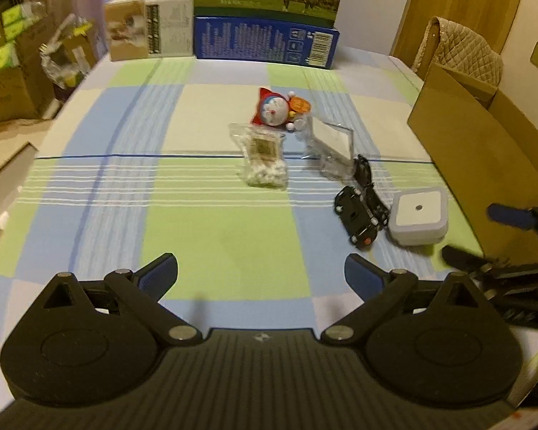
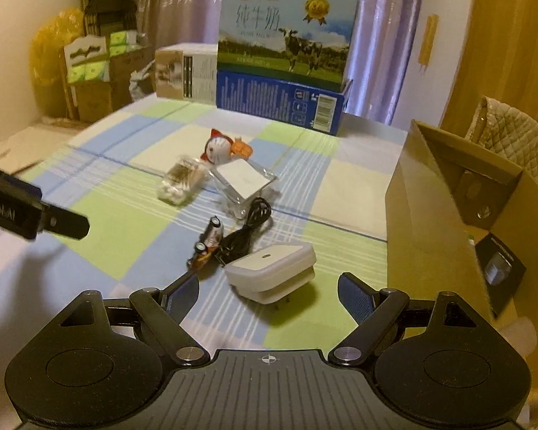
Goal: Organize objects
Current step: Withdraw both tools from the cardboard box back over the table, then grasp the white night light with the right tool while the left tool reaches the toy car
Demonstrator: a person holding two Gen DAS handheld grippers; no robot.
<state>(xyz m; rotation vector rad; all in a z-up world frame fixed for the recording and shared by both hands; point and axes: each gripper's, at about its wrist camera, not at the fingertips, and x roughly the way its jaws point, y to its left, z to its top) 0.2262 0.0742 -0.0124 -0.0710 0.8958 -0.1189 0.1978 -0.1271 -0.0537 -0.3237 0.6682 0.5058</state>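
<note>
Cardboard box (image 2: 430,215) interior mostly hidden

Ahead of the right gripper (image 2: 268,292) lie a white-and-grey square box (image 2: 270,271), a black cable (image 2: 247,227), a red-hooded blue-and-white toy (image 2: 220,148), on cloth (image 2: 125,222) checked green, blue, perhaps cream.

We saw dim, warm yellowish indoor light in both views. Fisheye bent edges, dark vignette filled corners. Slight overall softness; motion blur smeared white square device (image 2: 270,274) and toy car (image 2: 207,247) in right wrist view. Soft shadow lay under device. Curtain (image 2: 376,36) glowed faintly purple.
</note>
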